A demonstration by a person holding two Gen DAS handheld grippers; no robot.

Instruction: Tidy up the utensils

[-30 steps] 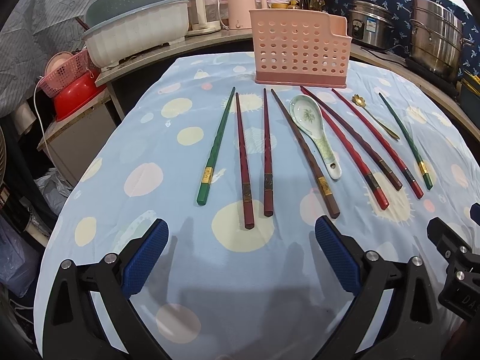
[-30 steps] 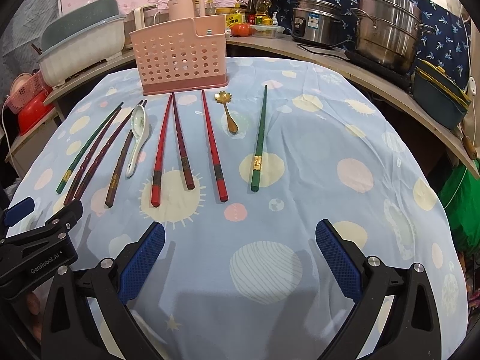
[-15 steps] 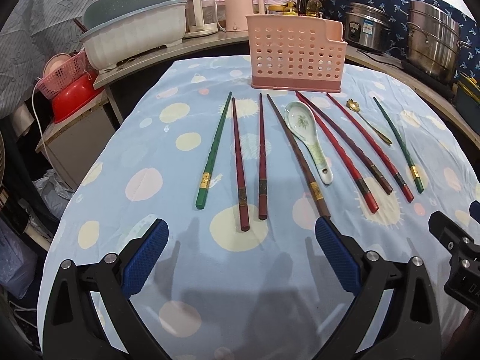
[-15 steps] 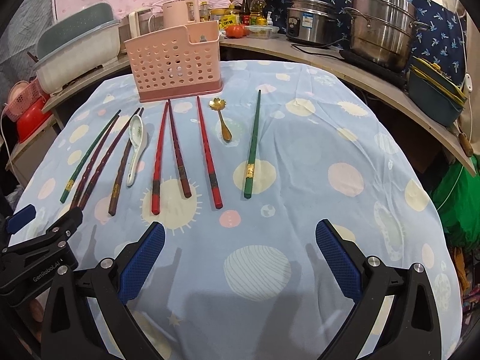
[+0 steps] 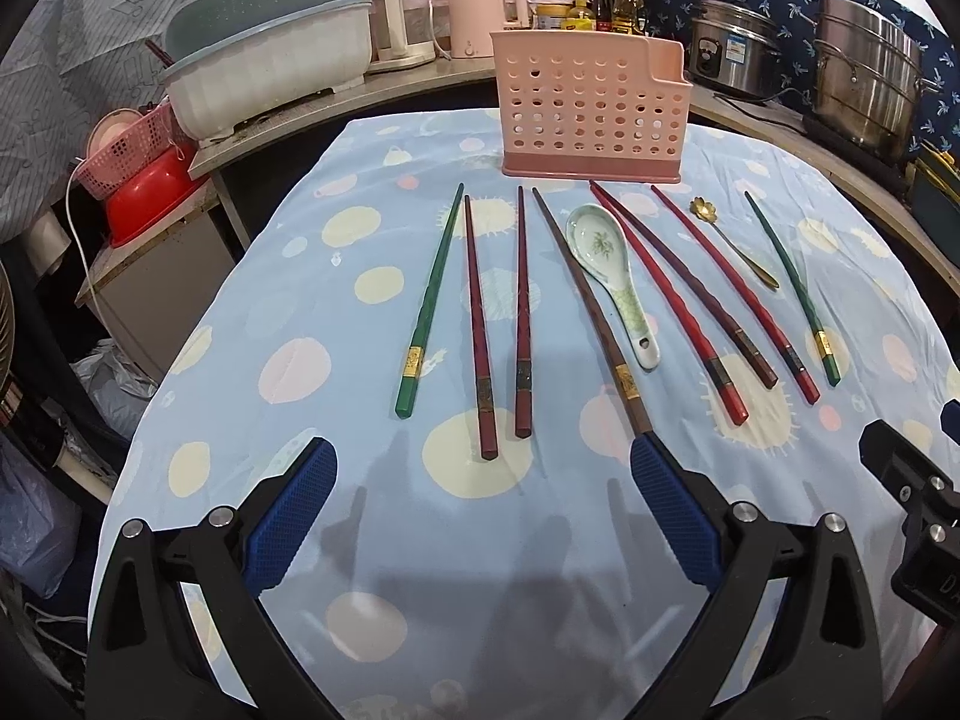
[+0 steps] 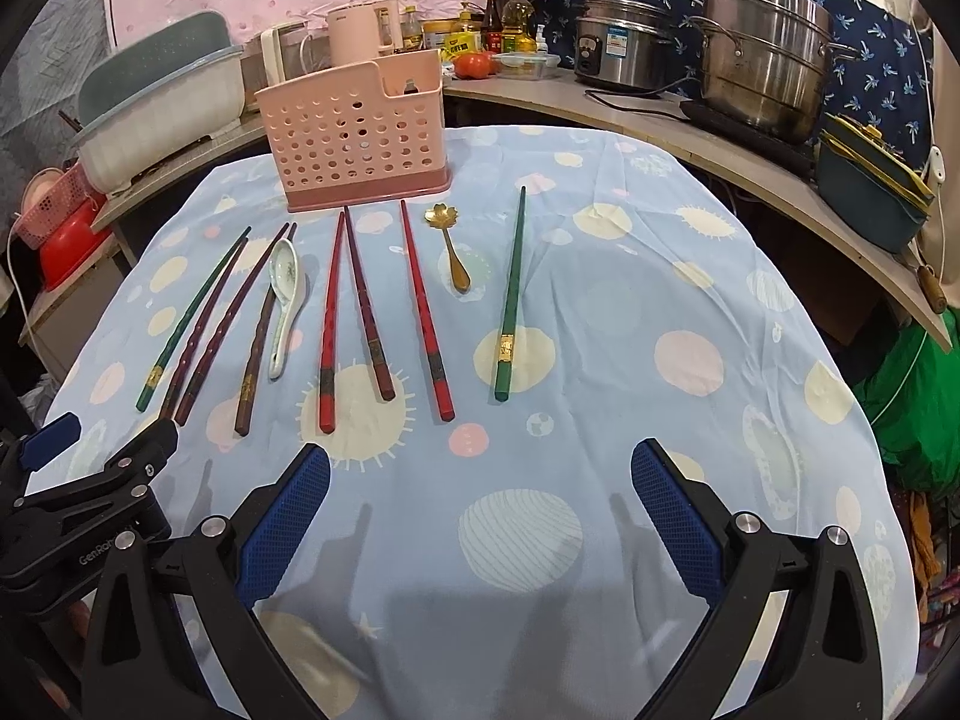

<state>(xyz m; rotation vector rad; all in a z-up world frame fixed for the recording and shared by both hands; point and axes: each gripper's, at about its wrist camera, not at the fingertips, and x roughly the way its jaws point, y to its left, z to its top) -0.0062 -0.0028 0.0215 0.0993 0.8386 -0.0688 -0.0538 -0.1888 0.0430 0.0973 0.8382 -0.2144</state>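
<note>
With both the left gripper [image 5: 480,510] and right gripper [image 6: 480,516] spread wide and empty, pinch 1 chopstick [image 5: 521,312] mid-frame by its thick end, then lift toward the caddy [image 5: 591,105] at top centre.

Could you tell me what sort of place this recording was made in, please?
Most likely a home kitchen: a rice cooker and stacked steel steamer pot stand on the counter, beside oil and sauce bottles and a dish-drainer tub.
</note>
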